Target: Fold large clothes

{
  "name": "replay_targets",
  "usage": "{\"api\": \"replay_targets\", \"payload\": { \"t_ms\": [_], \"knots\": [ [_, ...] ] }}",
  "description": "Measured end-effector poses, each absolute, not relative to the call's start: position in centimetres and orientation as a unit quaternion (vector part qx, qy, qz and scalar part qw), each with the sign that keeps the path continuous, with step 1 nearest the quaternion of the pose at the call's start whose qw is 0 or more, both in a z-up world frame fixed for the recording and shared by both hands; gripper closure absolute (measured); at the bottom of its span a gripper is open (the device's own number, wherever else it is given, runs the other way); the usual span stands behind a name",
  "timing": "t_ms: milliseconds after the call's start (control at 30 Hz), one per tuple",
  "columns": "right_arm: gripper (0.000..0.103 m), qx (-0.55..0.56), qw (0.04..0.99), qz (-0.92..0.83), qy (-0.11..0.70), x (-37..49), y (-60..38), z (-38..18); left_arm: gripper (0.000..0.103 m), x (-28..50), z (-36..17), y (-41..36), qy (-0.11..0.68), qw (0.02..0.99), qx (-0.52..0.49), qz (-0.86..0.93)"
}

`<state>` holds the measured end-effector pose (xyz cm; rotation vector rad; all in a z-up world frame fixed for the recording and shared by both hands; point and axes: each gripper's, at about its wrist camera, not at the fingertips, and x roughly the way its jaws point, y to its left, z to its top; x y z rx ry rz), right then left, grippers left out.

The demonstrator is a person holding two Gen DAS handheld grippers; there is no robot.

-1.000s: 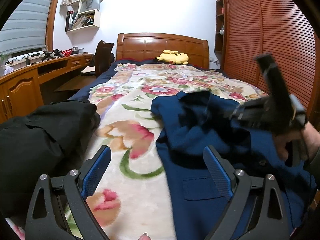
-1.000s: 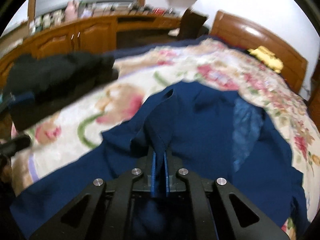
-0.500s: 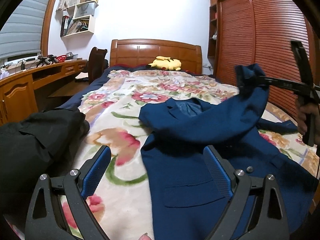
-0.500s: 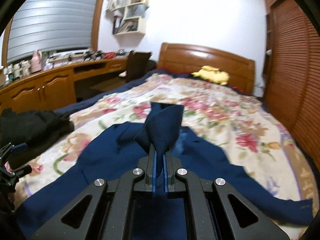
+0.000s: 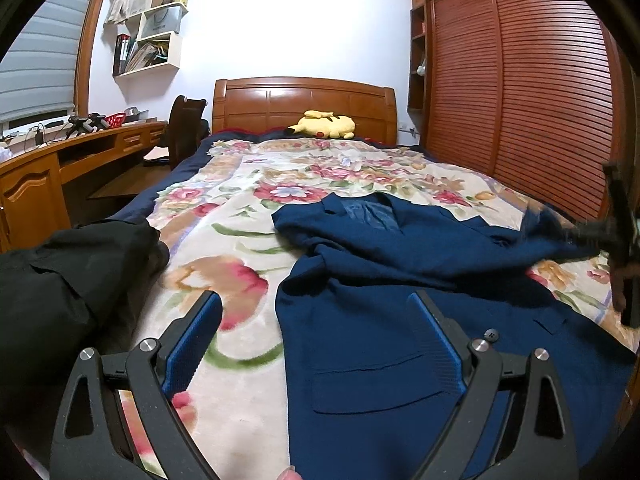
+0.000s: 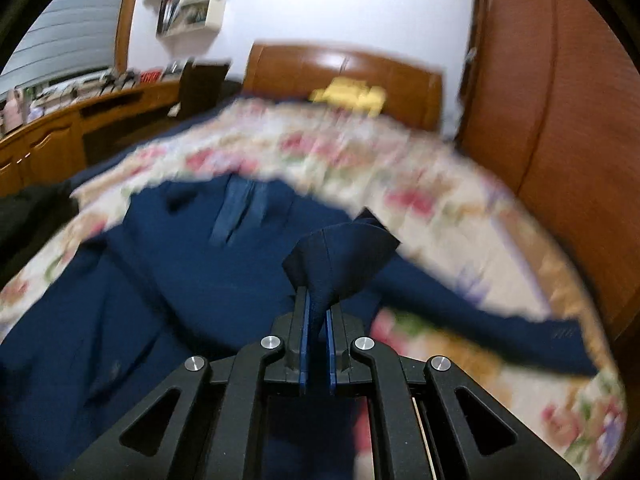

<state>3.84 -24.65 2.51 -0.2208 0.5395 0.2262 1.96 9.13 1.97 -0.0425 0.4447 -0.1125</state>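
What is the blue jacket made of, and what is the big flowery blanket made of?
The blue jacket looks like matte woven suit cloth, maybe wool: it has a fine grainy texture and soft creases. The flowery blanket looks like fuzzy plush fleece, with a soft nap and blurry-edged printed flowers. Exact fibres can't be told.

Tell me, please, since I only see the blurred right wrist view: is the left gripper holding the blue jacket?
Observer: No, the left gripper is open, hovering above the blue jacket near its pocket.
Operator: What is the yellow blur near the headboard?
Observer: A yellow plush toy lying against the headboard.
Operator: And the dark shape at my left edge?
Observer: A black garment on the floral blanket, apart from the jacket.
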Motion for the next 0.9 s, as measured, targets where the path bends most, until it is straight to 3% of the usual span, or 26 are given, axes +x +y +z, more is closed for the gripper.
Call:
{"api": "replay_targets", "payload": {
  "t_ms": [133, 200, 267, 300, 567, 900],
  "knots": [
    [0.09, -0.134, 0.94, 0.121, 0.288, 2.3, -23.1, 0.3, 0.009, 2.1, 1.9, 9.2, 0.227, 0.972, -0.019, -0.056],
    [0.079, -0.141, 0.942, 0.122, 0.278, 2.2, -22.4, 0.7, 0.009, 2.3, 1.7, 9.1, 0.233, 0.971, -0.017, -0.057],
    [0.054, -0.146, 0.946, 0.129, 0.261, 2.2, -22.5, 1.6, 0.009, 2.3, 1.7, 9.1, 0.235, 0.97, -0.014, -0.055],
    [0.051, -0.146, 0.947, 0.135, 0.251, 2.0, -22.1, 2.1, 0.009, 2.4, 1.8, 9.2, 0.235, 0.97, -0.014, -0.055],
    [0.049, -0.14, 0.957, 0.169, 0.189, 5.0, -19.9, 4.9, 0.009, 2.9, 1.5, 10.4, 0.241, 0.969, -0.02, -0.05],
    [0.049, -0.179, 0.907, 0.281, 0.259, 15.4, -9.1, 0.7, 0.009, 4.1, 0.7, 11.4, 0.255, 0.966, -0.021, -0.043]
  ]
}}
